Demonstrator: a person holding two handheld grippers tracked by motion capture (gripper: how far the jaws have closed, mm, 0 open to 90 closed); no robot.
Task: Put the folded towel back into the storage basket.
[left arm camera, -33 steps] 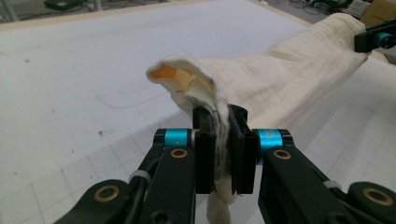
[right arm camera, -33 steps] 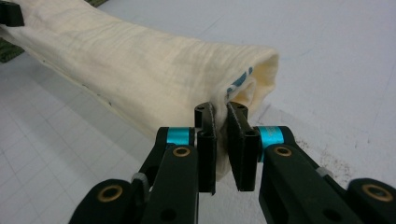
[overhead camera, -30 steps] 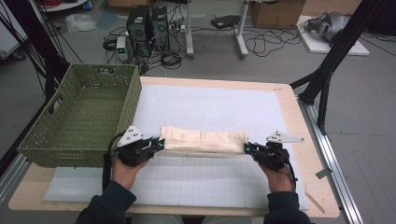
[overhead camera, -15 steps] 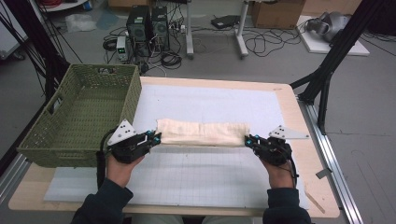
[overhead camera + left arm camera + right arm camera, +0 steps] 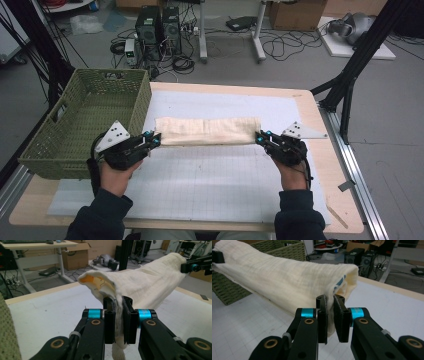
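Nearest the person, both forearms enter from the near edge of the table (image 5: 320, 107). The left gripper (image 5: 152, 140) is clamped on the left end of the cloth (image 5: 207, 131); in the left gripper view its jaws are nearly closed, with folded layers of cloth (image 5: 147, 285) pinched between them and a tail hanging below. The right gripper (image 5: 260, 136) grips the right end; in the right gripper view its jaws stand slightly apart with the folded edge of the cloth (image 5: 279, 282) between them.

The cloth is a long folded band, stretched left to right between the two grippers at mid-table and, judging from the gripper views, lifted off the mat (image 5: 200, 185). Holding both ends probably keeps the folds aligned and prevents sagging during transfer.

Edges: the near long edge of the cloth is straight; the end folds gape open at each gripper.

Open room: the mat is bare near and far of the cloth. The basket (image 5: 65, 140) stands at the far left, just beside the left gripper, with its interior free. Its right wall is the likely obstacle for a leftward move.
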